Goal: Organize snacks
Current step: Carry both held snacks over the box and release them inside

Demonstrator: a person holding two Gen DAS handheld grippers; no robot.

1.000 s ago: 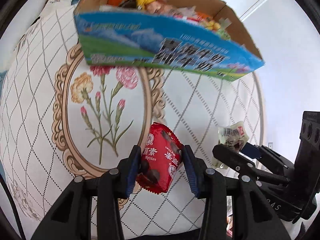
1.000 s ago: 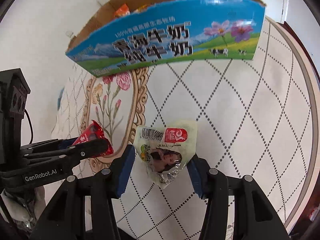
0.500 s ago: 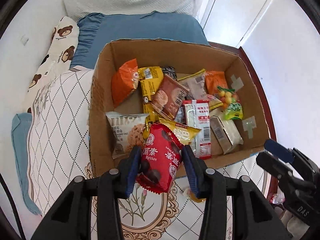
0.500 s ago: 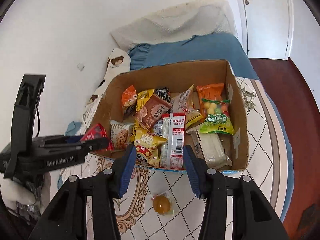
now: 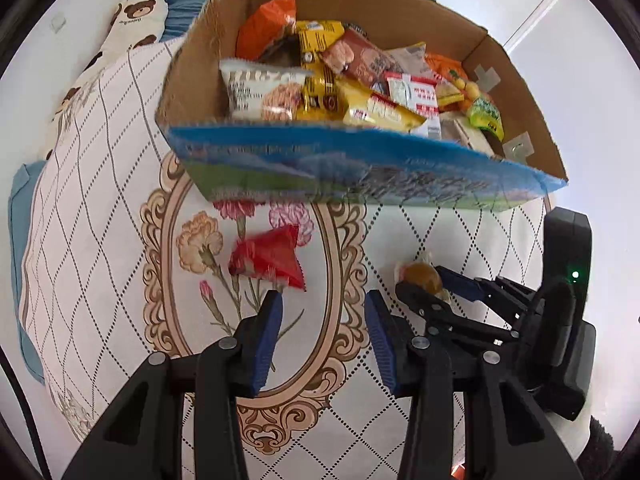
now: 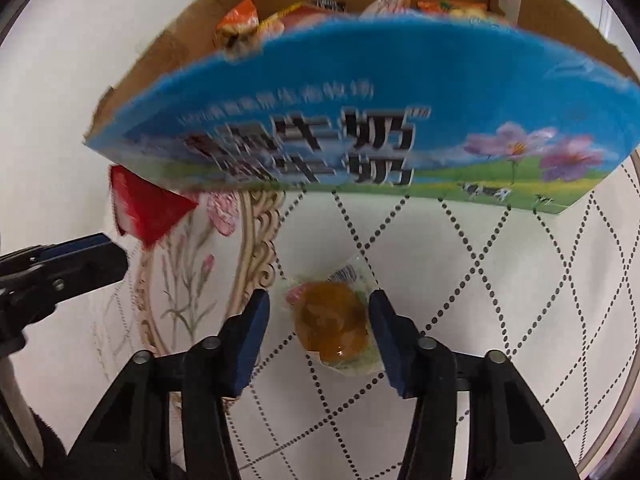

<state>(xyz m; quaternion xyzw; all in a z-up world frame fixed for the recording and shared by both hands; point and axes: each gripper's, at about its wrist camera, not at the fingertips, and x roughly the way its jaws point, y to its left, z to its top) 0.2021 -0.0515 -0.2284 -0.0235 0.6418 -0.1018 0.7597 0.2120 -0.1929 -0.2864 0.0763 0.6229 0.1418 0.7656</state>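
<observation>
A cardboard box [image 5: 360, 168] with a blue printed front holds several snack packets; it also fills the top of the right wrist view [image 6: 360, 120]. A red snack packet [image 5: 268, 258] lies on the floral mat just ahead of my open, empty left gripper [image 5: 322, 312]; it shows at the left in the right wrist view [image 6: 148, 210]. A clear-wrapped amber snack [image 6: 332, 326] lies between the fingers of my open right gripper [image 6: 318, 312], not squeezed. The same snack [image 5: 420, 276] shows by the right gripper's tips in the left wrist view.
The quilted white mat [image 5: 100, 220] with an oval flower frame covers the surface. A bear-print pillow [image 5: 132, 16] and blue bedding [image 5: 24, 248] lie at the left. A white wall and door are behind the box.
Both grippers dropped from above the box back down to the mat. The left gripper opened; the red packet it held now lies on the mat. The right gripper now straddles the amber snack.
</observation>
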